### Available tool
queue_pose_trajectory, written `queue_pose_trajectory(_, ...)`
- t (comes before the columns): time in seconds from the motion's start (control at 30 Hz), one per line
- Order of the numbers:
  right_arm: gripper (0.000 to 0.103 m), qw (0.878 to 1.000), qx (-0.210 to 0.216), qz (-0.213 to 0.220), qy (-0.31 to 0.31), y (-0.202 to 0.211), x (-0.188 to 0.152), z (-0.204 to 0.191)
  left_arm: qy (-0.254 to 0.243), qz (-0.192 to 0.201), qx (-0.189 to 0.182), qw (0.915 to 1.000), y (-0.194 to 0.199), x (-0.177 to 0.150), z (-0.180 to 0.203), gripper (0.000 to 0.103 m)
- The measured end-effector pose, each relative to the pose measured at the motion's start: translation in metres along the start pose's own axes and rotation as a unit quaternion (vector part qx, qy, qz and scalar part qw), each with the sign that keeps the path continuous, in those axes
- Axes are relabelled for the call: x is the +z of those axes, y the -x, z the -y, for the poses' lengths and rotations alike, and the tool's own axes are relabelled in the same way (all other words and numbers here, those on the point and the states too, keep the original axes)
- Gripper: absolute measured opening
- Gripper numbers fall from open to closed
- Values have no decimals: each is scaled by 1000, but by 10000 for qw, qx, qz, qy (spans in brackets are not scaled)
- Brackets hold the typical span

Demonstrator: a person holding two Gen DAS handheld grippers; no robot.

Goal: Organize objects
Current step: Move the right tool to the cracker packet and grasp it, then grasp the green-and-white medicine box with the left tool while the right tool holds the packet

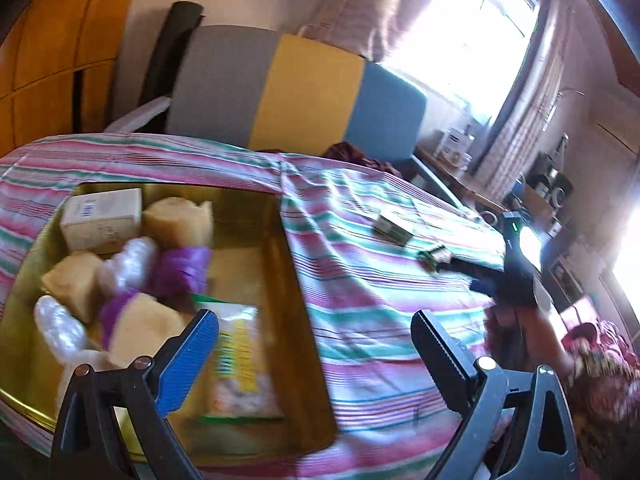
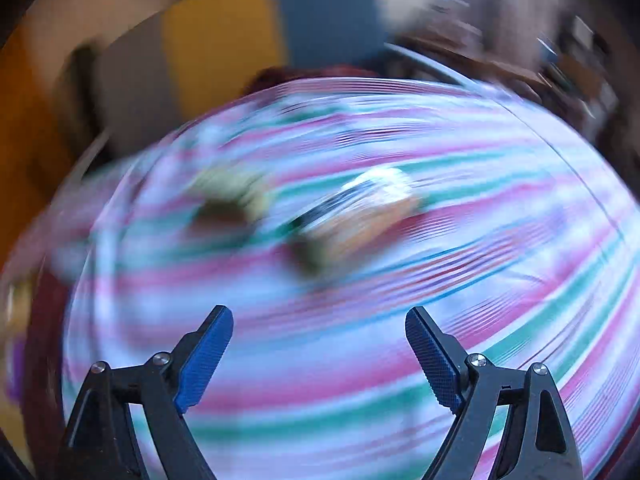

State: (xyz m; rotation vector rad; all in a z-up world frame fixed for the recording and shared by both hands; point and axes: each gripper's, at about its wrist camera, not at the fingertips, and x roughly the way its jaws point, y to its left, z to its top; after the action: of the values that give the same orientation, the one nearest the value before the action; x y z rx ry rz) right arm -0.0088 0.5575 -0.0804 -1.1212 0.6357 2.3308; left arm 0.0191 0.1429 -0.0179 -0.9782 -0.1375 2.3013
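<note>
Beside the gold tin's rim [image 1: 296, 280], striped bedspread [image 1: 380, 288] lies open.

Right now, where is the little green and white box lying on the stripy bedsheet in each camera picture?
Left wrist view: the small box lies right of centre on the striped sheet, beyond the gold tin.
Right wrist view: blurred; probably the pale shape left of centre, ahead of the open right gripper, but I cannot be sure.
Shared landmark: the grey, yellow and blue headboard behind the bed.
</note>
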Motion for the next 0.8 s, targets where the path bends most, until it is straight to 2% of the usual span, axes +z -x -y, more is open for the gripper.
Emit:
queue_pose_trajectory(0.13, 79, 9958, 151, -359, -833, -25, 37, 16, -144, -125, -99, 9998, -1, -3, 15, 98)
queue_pose_trajectory(0.33, 79, 9918, -3, -593, -1133, -61, 65, 12, -266, -326, -39, 9991, -2, -7, 25, 98)
queue_pose_trajectory(0.43, 77, 9950, -223, -614, -755, -71, 68, -2, -352, -383, 1, 9986, -5, -6, 31, 98)
queue_pose_trajectory(0.5, 65, 9971, -355, -585, -328, -71, 66, -8, -354, -405, -49, 9985, -8, -3, 36, 98)
queue_pose_trajectory(0.63, 53, 9975, -53, -618, 337, -66, 63, -2, -410, -539, -149, 9976, -21, 4, 50, 98)
queue_pose_trajectory(0.8, 53, 9931, 162, -782, 864, -49, 50, 24, -264, -644, -182, 9974, -45, 21, 69, 98)
